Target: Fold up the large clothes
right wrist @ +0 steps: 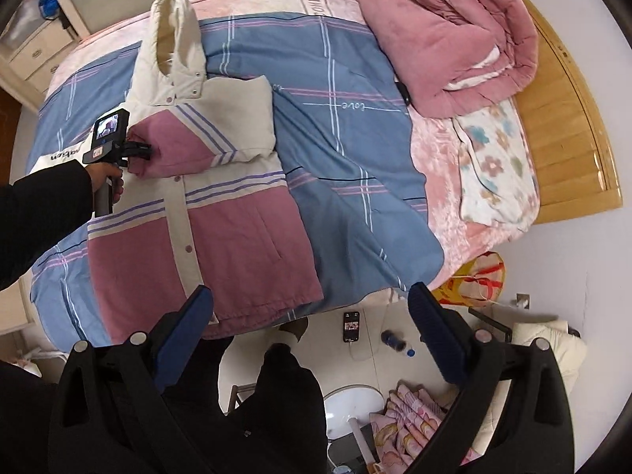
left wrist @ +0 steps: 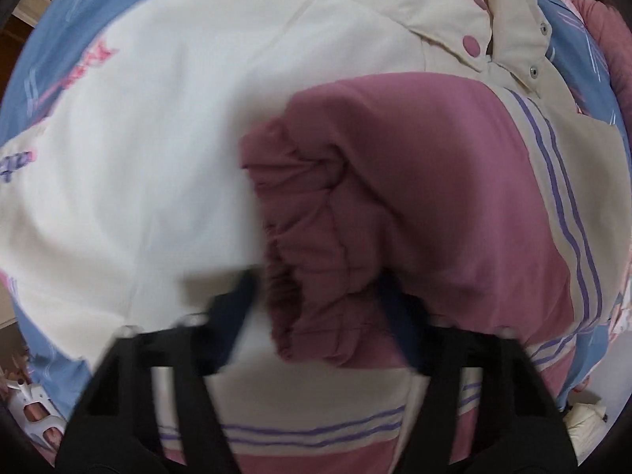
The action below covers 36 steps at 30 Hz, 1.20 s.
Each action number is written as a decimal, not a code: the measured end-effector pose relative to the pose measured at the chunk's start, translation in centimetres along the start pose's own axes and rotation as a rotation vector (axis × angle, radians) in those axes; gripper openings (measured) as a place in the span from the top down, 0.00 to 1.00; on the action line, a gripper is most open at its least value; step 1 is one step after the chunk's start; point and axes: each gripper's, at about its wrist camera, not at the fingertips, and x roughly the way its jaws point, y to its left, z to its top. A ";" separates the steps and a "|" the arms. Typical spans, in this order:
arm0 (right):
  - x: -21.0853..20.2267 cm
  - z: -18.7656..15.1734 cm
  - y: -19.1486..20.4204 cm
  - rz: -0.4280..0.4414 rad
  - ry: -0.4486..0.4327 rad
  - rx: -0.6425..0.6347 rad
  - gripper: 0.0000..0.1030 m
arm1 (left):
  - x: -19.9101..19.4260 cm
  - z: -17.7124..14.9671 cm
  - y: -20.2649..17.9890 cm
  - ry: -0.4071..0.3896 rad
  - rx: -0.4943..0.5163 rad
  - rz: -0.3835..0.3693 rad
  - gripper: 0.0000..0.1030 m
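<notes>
Sleeve fold under way on the bed

The jacket [right wrist: 205, 205] lies open-faced on the bed [right wrist: 355, 158]; left tongs [left wrist: 316, 276] straddle its pink sleeve cuff [left wrist: 300, 237], grip unclear. Right tongs [right wrist: 312, 316] hang apart, empty. Next probably: lay the sleeve flat across the chest.

Our left gripper [left wrist: 316, 288] points down, its jaws partly closed around a mauve cuff [left wrist: 300, 252]; whether the pads press it we cannot tell. Our left hand [right wrist: 107, 181] grasps its handle. Our right gripper [right wrist: 312, 335] hangs open, empty.
</notes>
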 end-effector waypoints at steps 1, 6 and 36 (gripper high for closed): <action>0.0 0.1 0.1 -0.002 0.002 0.004 0.04 | 0.0 0.2 -0.3 -0.006 0.009 0.031 0.62; -0.6 1.0 0.9 0.013 -0.013 0.000 0.04 | -2.3 0.4 -1.0 -0.078 0.031 0.066 0.81; -4.9 2.4 3.3 0.123 -0.192 -0.095 0.04 | -12.3 -6.7 13.0 -0.190 -0.124 0.140 0.04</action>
